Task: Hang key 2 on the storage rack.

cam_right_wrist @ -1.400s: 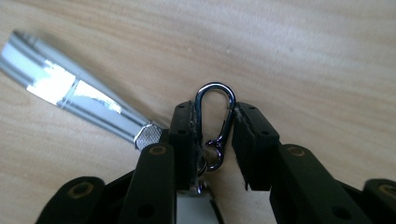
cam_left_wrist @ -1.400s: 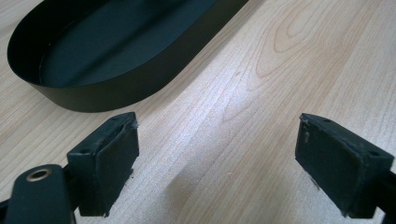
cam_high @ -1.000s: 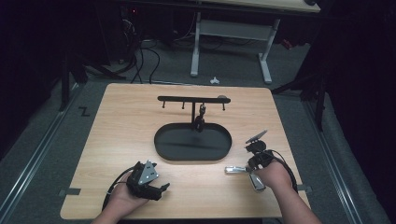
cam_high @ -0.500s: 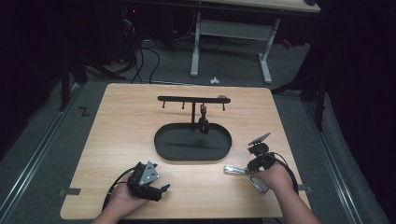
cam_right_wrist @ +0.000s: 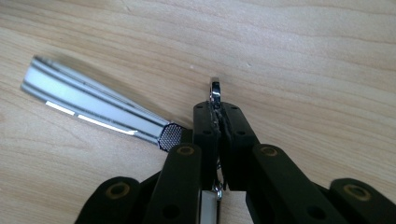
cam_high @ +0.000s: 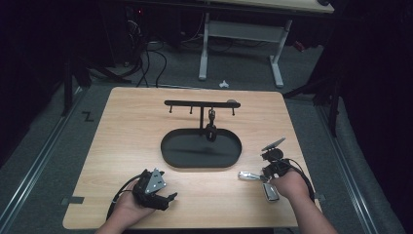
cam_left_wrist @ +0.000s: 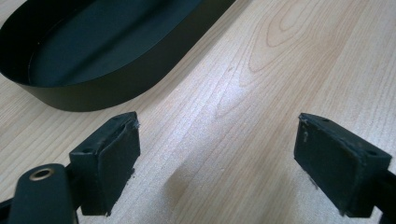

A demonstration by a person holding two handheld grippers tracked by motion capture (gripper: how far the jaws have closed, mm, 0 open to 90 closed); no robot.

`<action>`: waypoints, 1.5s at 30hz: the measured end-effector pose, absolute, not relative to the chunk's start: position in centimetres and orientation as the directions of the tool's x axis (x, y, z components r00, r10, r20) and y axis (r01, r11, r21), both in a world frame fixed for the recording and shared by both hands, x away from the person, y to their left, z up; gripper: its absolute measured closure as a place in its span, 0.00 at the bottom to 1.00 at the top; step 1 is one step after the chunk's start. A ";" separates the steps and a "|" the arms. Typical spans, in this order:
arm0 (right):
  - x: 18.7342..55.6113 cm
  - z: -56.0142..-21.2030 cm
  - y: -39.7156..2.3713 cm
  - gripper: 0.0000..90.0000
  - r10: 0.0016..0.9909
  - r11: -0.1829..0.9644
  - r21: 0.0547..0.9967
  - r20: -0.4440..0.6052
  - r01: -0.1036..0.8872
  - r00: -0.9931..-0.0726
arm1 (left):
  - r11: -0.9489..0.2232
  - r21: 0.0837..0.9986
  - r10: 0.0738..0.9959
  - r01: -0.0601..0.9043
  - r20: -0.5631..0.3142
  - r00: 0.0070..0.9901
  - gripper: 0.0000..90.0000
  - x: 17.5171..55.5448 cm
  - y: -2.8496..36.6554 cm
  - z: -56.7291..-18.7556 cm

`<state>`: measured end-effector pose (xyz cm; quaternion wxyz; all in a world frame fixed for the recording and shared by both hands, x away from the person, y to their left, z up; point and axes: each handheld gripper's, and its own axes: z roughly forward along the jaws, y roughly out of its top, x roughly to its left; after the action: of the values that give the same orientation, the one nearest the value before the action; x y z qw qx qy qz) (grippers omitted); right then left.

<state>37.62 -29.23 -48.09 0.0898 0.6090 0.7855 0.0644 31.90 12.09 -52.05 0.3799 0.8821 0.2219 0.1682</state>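
My right gripper (cam_right_wrist: 218, 114) is shut on a small shiny metal clasp (cam_right_wrist: 215, 88), which pokes out past its tips; its jaws have just been closing on it. A flat silver bar (cam_right_wrist: 93, 112) lies on the wood to the left of the jaws. In the high view the right gripper (cam_high: 263, 177) sits low at the table's front right, with silver pieces (cam_high: 248, 176) beside it. My left gripper (cam_left_wrist: 217, 158) is open over bare wood, with nothing between its pads. In the high view the left gripper (cam_high: 168, 198) rests at the front left, in front of the black oval tray (cam_high: 168, 151).
A black rack (cam_high: 202, 104) with hooks stands behind the tray, and a small dark item (cam_high: 211, 129) hangs from it over the tray's back. The tray's wall (cam_left_wrist: 107, 88) is close ahead of the left jaws. A cable trails from each gripper.
The right hand has edged slightly to the right, still low over the table with the metal piece. The left hand has not moved.
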 end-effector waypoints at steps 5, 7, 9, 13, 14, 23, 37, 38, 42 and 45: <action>37.3 -48.4 -30.0 0.92 0.973 0.233 0.196 -0.051 0.952 -0.227 | -0.620 0.739 0.514 0.263 0.129 0.848 0.17 31.9 12.0 -52.1; 37.1 -48.7 -30.2 0.88 0.972 0.235 0.178 -0.035 0.956 -0.232 | -0.620 0.739 0.514 0.262 0.130 0.848 0.17 31.9 12.0 -52.1; 36.9 -48.7 -30.3 0.86 0.972 0.233 0.174 -0.031 0.957 -0.232 | -0.620 0.739 0.515 0.264 0.130 0.847 0.17 31.9 12.0 -52.1; 36.4 -48.7 -30.1 0.93 0.965 0.262 0.154 -0.032 0.953 -0.261 | -0.621 0.737 0.515 0.265 0.130 0.848 0.17 31.9 12.0 -52.2; 36.4 -48.7 -30.1 0.93 0.965 0.262 0.154 -0.032 0.953 -0.261 | -0.621 0.737 0.515 0.265 0.130 0.848 0.17 31.9 12.0 -52.2; 36.5 -48.3 -29.6 0.96 0.947 0.320 0.156 -0.024 0.934 -0.321 | -0.623 0.737 0.514 0.263 0.131 0.848 0.17 31.9 11.9 -52.2; 37.6 -43.8 -28.4 0.96 0.931 0.353 0.216 0.012 0.910 -0.364 | -0.622 0.737 0.512 0.263 0.129 0.849 0.17 31.9 11.9 -52.2; 37.7 -43.4 -28.3 0.96 0.930 0.359 0.212 0.003 0.909 -0.368 | -0.621 0.738 0.512 0.264 0.128 0.849 0.17 31.9 11.9 -52.2; 38.0 -42.3 -28.1 0.96 0.927 0.366 0.231 -0.008 0.902 -0.374 | -0.617 0.742 0.515 0.261 0.130 0.847 0.17 31.9 12.0 -52.1; 38.1 -41.8 -27.9 0.96 0.926 0.367 0.237 -0.003 0.900 -0.377 | -0.612 0.747 0.519 0.260 0.131 0.845 0.17 31.9 12.0 -52.1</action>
<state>38.12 -27.94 -41.77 0.0679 0.5541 0.8238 0.0981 31.87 12.02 -52.07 0.3811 0.8815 0.2211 0.1698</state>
